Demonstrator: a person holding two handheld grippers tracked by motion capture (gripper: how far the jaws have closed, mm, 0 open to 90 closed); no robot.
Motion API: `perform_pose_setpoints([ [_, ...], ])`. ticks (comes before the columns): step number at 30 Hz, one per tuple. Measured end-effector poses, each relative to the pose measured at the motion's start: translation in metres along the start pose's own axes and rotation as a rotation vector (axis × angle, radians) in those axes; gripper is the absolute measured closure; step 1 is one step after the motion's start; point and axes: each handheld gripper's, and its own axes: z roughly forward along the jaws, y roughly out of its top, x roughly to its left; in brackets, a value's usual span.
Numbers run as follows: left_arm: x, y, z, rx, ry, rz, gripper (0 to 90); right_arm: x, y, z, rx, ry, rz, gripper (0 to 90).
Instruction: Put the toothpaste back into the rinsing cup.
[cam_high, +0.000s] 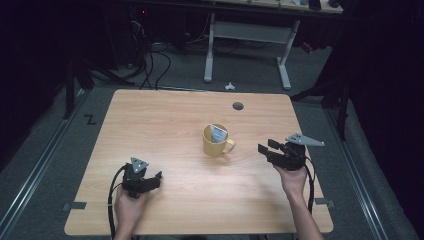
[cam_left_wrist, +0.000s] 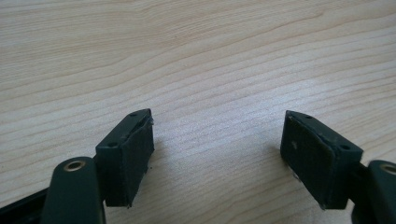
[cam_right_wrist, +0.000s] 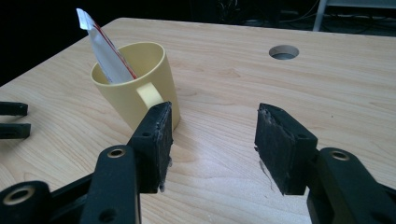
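A yellow mug (cam_high: 217, 141) stands near the middle of the wooden table (cam_high: 165, 125), a flat packet (cam_right_wrist: 103, 49) leaning inside it; its print is too small to read. A round hole (cam_high: 238, 106) lies behind. The left gripper (cam_high: 151, 180) and right gripper (cam_high: 265, 148) both gape wide, empty, jaws padded black.

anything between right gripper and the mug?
No. In the high view, only bare wooden table lies between the right gripper and the yellow mug, whose handle faces the gripper. The right gripper view agrees; its jaws stand open.
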Motion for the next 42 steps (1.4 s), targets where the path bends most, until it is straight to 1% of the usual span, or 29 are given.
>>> perform_pose_setpoints([
  [14, 0.0, 0.0, 0.0, 0.0, 0.0, 0.0, 26.1, -0.004, -0.012, 0.002, 0.015, -0.027, 0.006, 46.8],
  [18, 0.0, 0.0, 0.0, 0.0, 0.0, 0.0, 26.0, -0.006, -0.017, 0.004, 0.029, -0.04, 0.017, 46.9],
  [19, 0.0, 0.0, 0.0, 0.0, 0.0, 0.0, 26.0, -0.006, -0.018, 0.004, 0.033, -0.043, 0.011, 46.9],
  [25, 0.0, 0.0, 0.0, 0.0, 0.0, 0.0, 26.0, -0.009, -0.025, 0.009, 0.049, -0.054, 0.015, 47.1],
  [31, 0.0, 0.0, 0.0, 0.0, 0.0, 0.0, 26.0, -0.009, -0.03, 0.012, 0.064, -0.058, 0.025, 47.2],
  [39, 0.0, 0.0, 0.0, 0.0, 0.0, 0.0, 26.0, -0.006, -0.034, 0.02, 0.089, -0.072, -0.004, 47.7],
  [42, 0.0, 0.0, 0.0, 0.0, 0.0, 0.0, 26.0, -0.006, -0.04, 0.024, 0.106, -0.077, 0.007, 47.8],
])
